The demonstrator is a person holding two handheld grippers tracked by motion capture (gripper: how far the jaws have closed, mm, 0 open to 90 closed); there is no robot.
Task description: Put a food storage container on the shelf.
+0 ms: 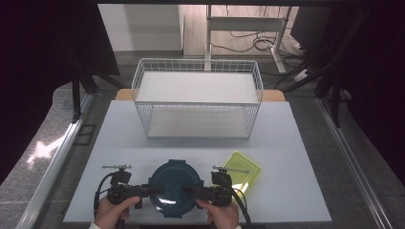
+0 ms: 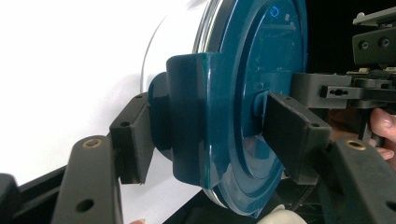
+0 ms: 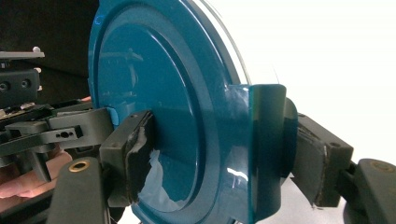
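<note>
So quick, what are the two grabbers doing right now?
Left gripper: shut on the round teal container, at its left clip.
Right gripper: shut on the same container, at its right clip.

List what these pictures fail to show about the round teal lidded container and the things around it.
- Round teal lidded container: its contents, hidden by the opaque lid in every view.
- Its underside and contact with the white table: covered by the lid in the high view.
- Yellow-green plastic lid: near corner hidden by the right gripper, high view.
- White wire basket: mesh detail too small.
</note>
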